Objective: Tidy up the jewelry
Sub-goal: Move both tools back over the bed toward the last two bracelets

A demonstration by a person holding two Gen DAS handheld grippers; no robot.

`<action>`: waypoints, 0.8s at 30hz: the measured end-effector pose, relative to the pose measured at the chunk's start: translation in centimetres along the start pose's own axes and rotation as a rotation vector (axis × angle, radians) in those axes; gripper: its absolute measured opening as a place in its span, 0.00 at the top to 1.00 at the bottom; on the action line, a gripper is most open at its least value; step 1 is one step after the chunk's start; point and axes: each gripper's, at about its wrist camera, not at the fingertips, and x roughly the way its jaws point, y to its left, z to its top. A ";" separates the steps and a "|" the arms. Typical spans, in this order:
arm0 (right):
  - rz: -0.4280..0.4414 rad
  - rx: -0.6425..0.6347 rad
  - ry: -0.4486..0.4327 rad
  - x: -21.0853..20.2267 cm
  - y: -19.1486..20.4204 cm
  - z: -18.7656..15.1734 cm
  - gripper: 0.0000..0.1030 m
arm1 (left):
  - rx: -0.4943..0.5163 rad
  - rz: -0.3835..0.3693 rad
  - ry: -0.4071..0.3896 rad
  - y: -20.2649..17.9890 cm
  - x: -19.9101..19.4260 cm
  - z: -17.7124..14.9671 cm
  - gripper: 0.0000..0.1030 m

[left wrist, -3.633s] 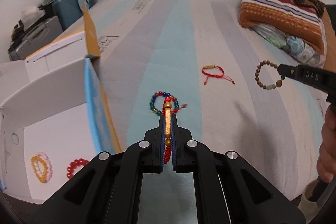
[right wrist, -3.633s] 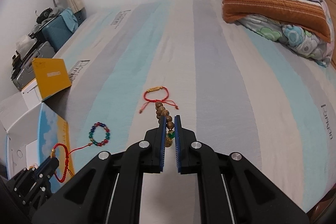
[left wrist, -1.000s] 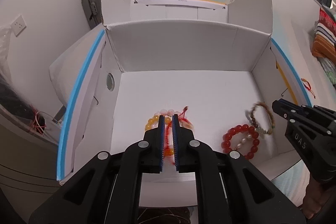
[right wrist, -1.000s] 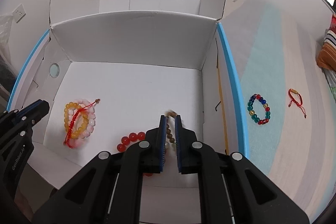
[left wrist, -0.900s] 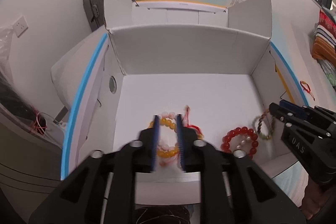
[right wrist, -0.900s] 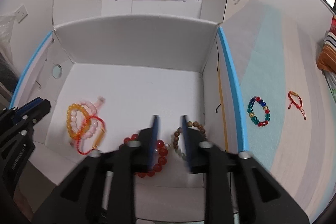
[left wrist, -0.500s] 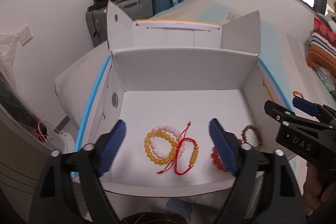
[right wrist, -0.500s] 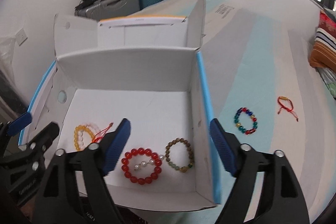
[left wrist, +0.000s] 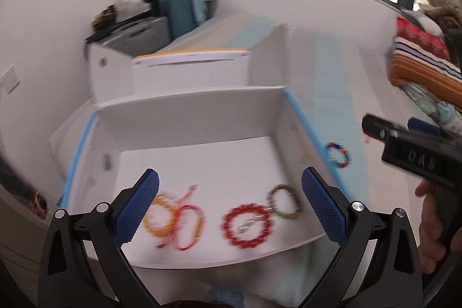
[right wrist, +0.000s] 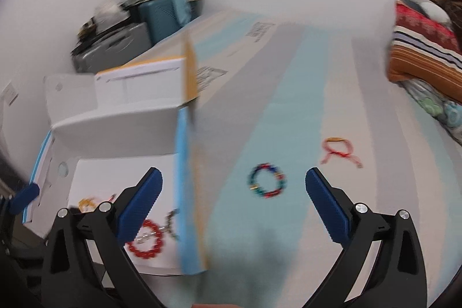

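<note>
My left gripper (left wrist: 230, 202) is open and empty above the near edge of the white cardboard box (left wrist: 190, 106). In the box lie a yellow-and-pink bead bracelet (left wrist: 158, 214), a red cord bracelet (left wrist: 189, 222), a red bead bracelet (left wrist: 247, 225) and a brown bead bracelet (left wrist: 286, 201). My right gripper (right wrist: 234, 201) is open and empty, over the bed beside the box's blue-edged right wall (right wrist: 184, 186). A multicolour bead bracelet (right wrist: 267, 184) and a red cord bracelet (right wrist: 339, 152) lie on the striped bedsheet (right wrist: 288, 94). The views are motion-blurred.
The box (right wrist: 115, 111) has upright flaps at the back. Suitcases (left wrist: 161, 16) stand against the wall behind it. Folded blankets (right wrist: 424, 54) lie at the bed's far right. The right gripper's body (left wrist: 415, 158) and the hand holding it show at the right of the left wrist view.
Both grippers opened and dropped the red cord bracelet and the brown bead bracelet into the box. Both pulled back, and the right gripper swung right toward the bed.
</note>
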 end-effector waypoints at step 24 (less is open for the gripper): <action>-0.196 0.158 0.117 9.3 -22.0 4.7 0.07 | 0.184 -0.236 0.089 -21.7 11.3 1.6 0.05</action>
